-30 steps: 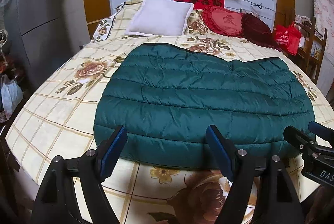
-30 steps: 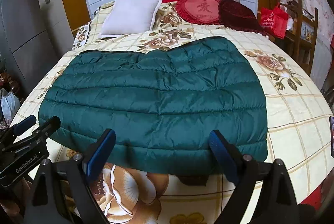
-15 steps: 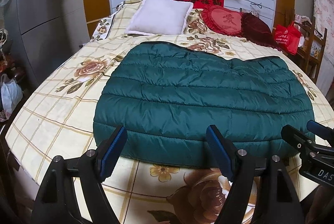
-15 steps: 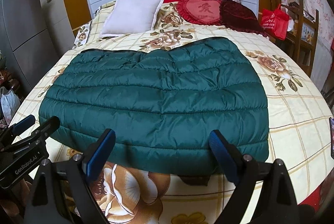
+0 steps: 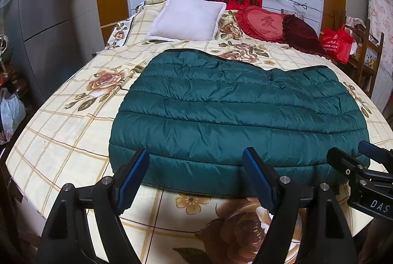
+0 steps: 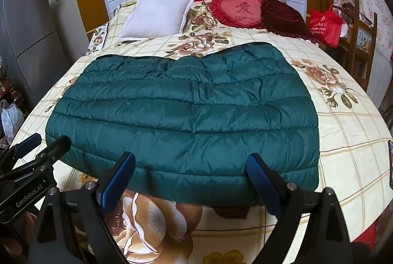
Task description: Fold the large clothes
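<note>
A dark green quilted down garment [image 5: 235, 114] [image 6: 186, 114] lies flat and folded on the floral bed cover [image 5: 68, 121] [image 6: 348, 131]. My left gripper [image 5: 196, 160] hovers open just short of the garment's near edge, toward its left part, with nothing between its blue pads. My right gripper [image 6: 191, 165] is open too, over the near edge toward the right part, holding nothing. Each gripper shows at the side of the other's view: the right one [image 5: 353, 155] and the left one [image 6: 44, 143].
A white pillow [image 5: 186, 18], a red heart cushion [image 5: 262, 23] and a dark red cushion [image 5: 302, 35] lie at the head of the bed. A grey fridge [image 5: 41, 25] stands left, a red bag [image 5: 336, 42] and wooden rack [image 5: 368, 55] right. A dark item [image 6: 390, 165] lies at the bed's right edge.
</note>
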A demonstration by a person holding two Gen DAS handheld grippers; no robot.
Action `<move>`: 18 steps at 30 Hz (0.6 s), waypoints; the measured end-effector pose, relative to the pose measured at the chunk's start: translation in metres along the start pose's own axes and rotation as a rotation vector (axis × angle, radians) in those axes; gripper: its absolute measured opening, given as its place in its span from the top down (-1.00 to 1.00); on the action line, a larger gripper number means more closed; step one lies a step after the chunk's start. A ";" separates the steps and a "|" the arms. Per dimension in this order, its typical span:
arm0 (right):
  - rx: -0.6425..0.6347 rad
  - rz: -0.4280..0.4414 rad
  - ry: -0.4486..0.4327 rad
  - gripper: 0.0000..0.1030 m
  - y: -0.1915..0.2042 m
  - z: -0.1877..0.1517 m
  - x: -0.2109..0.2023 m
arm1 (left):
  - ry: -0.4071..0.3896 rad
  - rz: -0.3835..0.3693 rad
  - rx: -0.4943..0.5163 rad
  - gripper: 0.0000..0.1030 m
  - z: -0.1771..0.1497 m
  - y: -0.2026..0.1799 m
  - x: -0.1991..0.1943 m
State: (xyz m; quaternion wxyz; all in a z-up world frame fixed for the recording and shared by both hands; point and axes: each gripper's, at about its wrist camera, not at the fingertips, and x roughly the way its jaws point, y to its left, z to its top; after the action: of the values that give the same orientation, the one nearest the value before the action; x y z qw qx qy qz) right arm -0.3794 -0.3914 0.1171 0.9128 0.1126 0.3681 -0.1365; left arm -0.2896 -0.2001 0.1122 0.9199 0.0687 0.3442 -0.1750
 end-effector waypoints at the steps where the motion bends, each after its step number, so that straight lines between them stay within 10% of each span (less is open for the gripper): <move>1: 0.001 0.000 0.001 -0.83 0.000 0.000 0.000 | 0.000 0.000 0.000 -0.64 0.000 0.000 0.000; 18: 0.002 0.009 0.015 -0.84 -0.003 0.001 0.008 | 0.013 -0.004 0.007 -0.64 0.000 0.000 0.006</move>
State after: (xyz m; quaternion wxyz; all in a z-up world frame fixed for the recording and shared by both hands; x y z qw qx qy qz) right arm -0.3739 -0.3957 0.1122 0.9105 0.1161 0.3745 -0.1317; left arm -0.2855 -0.2021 0.1089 0.9170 0.0723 0.3497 -0.1775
